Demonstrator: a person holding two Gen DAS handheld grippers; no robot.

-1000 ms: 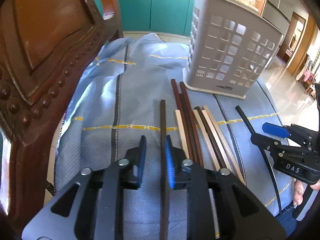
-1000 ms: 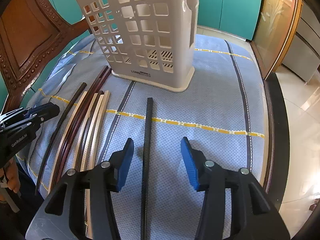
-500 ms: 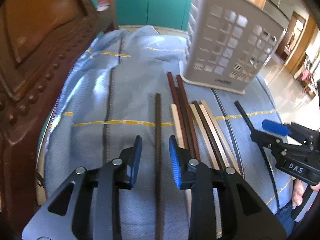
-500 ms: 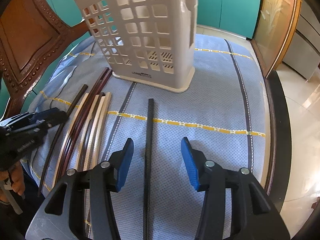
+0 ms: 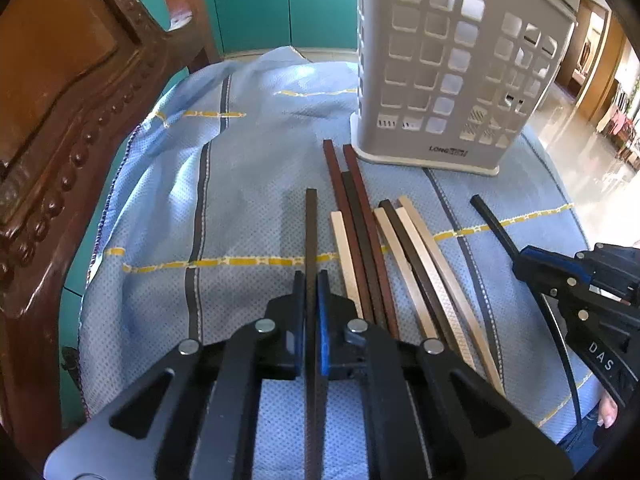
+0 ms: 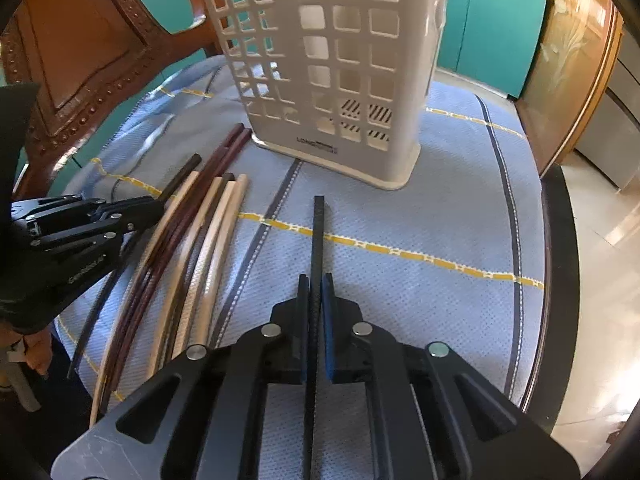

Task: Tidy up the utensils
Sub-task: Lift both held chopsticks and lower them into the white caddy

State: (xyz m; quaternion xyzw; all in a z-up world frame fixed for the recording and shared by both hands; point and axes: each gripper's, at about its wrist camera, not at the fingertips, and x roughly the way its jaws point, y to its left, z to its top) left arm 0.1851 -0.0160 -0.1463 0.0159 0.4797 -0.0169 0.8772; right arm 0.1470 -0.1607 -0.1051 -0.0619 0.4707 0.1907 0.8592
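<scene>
My left gripper (image 5: 311, 280) is shut on a dark brown chopstick (image 5: 311, 224) that points away over the blue cloth. My right gripper (image 6: 317, 282) is shut on a black chopstick (image 6: 318, 232); that stick also shows in the left wrist view (image 5: 492, 220). Several brown, maroon and beige chopsticks (image 5: 384, 248) lie side by side between the two grippers, also seen in the right wrist view (image 6: 200, 232). A white perforated utensil basket (image 5: 452, 72) stands upright beyond them, and shows in the right wrist view (image 6: 332, 68).
A blue cloth (image 5: 248, 184) with yellow and dark stripes covers the table. A carved wooden chair back (image 5: 68, 92) stands at the left. Teal cabinets (image 6: 488, 28) are behind. The table's right edge (image 6: 560, 240) drops to a tiled floor.
Both grippers have closed: the left jaws on the dark brown chopstick, the right jaws on the black chopstick. Both were open around their sticks before.
</scene>
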